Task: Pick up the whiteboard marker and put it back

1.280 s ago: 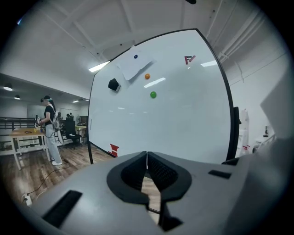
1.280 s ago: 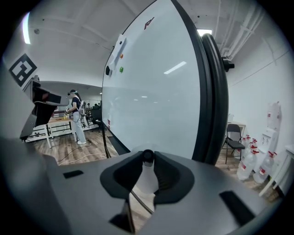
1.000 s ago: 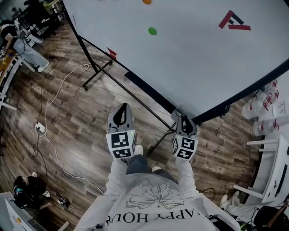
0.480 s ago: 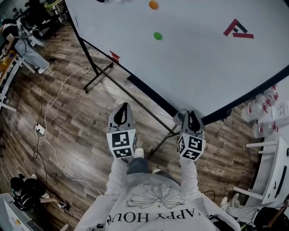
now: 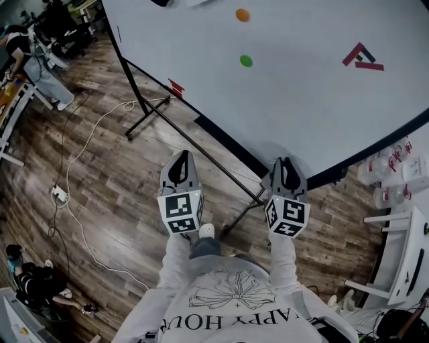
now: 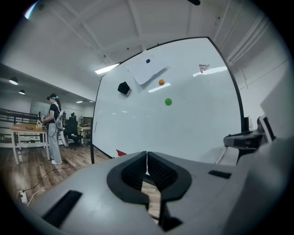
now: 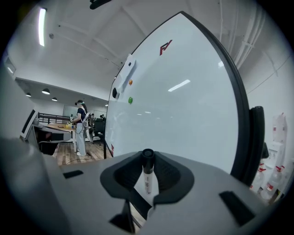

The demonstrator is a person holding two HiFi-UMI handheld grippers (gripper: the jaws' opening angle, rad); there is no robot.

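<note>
Grippers before a whiteboard [image 5: 301, 100], shown from the head and from each gripper.

Right gripper [image 5: 286, 166]: jaws closed on the marker [image 7: 147, 178]. The marker stands between the ribbed pads [image 7: 167, 172], black cap at the jaw tips, white labelled barrel running back toward the camera. The head view does not show the marker, since the gripper body covers it. In that view the tips lie over the board's dark lower edge; contact with the board cannot be judged. In the right gripper view the board surface rises close ahead and to the right of the tips.

Left gripper [image 5: 179, 161]: jaws together, the pads meeting along a thin seam with nothing between them. It is held over the floor [image 5: 114, 181], beside the right gripper and near the board's lower rail.

Board: white, black-framed, on a black stand [image 5: 144, 115]. It carries a green magnet [image 5: 246, 60], an orange magnet [image 5: 242, 14] and a red logo [image 5: 362, 56]. A small red tag [image 5: 176, 87] sits at the lower edge. The left gripper view adds a paper sheet [image 6: 147, 72] under a blue magnet [image 6: 148, 60], with a black eraser [image 6: 123, 87] to its lower left.

Surroundings: wood-plank floor. A white cable [image 5: 80, 144] runs across it to a power strip [image 5: 60, 193]. A person [image 6: 54, 131] stands in the background next to a table [image 6: 25, 130], well apart from the board.
</note>
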